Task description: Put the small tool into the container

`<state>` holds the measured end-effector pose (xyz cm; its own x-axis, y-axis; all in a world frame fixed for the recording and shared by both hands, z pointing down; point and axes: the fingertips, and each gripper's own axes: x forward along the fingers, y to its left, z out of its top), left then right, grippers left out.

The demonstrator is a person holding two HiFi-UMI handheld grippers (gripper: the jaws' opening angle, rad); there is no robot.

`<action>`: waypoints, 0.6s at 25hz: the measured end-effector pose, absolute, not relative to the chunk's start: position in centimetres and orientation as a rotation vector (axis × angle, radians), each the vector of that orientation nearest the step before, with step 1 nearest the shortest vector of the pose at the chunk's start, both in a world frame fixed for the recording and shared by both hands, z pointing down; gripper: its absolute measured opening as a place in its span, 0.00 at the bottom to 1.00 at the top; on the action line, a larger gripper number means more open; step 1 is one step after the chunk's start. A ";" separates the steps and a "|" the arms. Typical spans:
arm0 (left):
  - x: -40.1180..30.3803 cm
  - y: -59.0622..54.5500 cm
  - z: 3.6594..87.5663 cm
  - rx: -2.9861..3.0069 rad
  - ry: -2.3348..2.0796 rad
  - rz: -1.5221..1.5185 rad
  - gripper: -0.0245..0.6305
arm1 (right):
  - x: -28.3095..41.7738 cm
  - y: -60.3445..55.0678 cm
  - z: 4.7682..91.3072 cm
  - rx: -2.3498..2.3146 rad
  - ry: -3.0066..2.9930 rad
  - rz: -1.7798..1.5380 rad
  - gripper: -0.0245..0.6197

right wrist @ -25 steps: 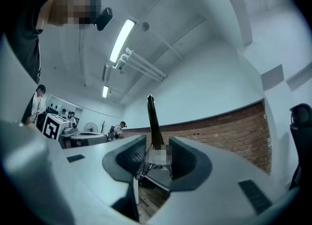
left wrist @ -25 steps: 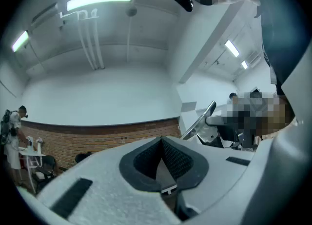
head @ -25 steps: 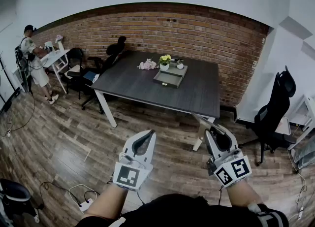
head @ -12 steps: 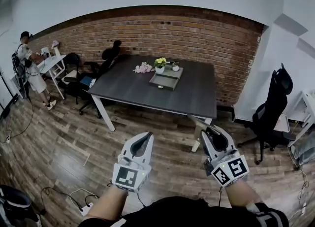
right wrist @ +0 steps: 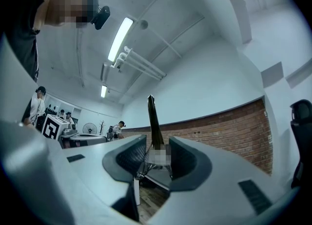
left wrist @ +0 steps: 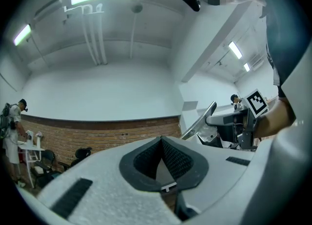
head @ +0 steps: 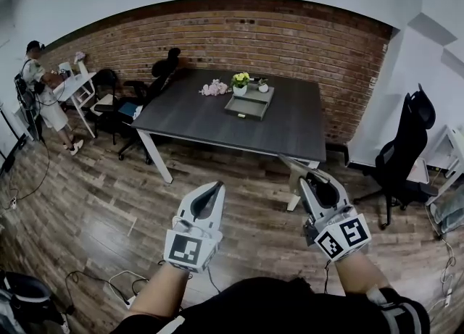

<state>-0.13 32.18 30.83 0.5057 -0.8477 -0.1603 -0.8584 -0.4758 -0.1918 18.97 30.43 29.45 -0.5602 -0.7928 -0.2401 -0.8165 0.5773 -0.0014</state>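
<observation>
The small tool (head: 290, 164) is a slim metal piece that sticks up and to the left out of my right gripper (head: 308, 177), which is shut on it. In the right gripper view the tool (right wrist: 153, 116) rises between the dark pads of that gripper (right wrist: 157, 143). My left gripper (head: 216, 188) hangs beside it over the wooden floor, shut and empty, its pads (left wrist: 170, 153) meeting at the tips. The left gripper view also shows the tool (left wrist: 200, 121). The container, a grey tray (head: 243, 114), lies far ahead on the dark table (head: 210, 126).
A yellow flower pot (head: 241, 82), pink flowers (head: 214, 88) and a small pot (head: 263, 87) stand behind the tray. Black office chairs are at the right (head: 402, 155) and back left (head: 163, 72). A person (head: 40, 93) stands at a white table far left. Cables (head: 123, 282) lie on the floor.
The head view has swung slightly and my left gripper has shifted a little. The right gripper keeps the tool in the same pose.
</observation>
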 end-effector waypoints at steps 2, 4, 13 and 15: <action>-1.1 32.0 30.9 -2.506 1.445 0.063 0.05 | 18.0 29.8 29.5 -1.352 2.602 0.178 0.26; -2.1 31.9 31.0 -2.506 1.430 0.054 0.05 | 16.8 29.3 29.8 -1.361 2.601 0.195 0.26; -4.9 29.6 33.0 -2.544 1.441 0.036 0.05 | 14.3 26.2 30.4 -1.391 2.599 0.213 0.26; -5.2 28.7 33.8 -2.553 1.456 0.034 0.05 | 13.9 25.1 30.6 -1.384 2.611 0.205 0.26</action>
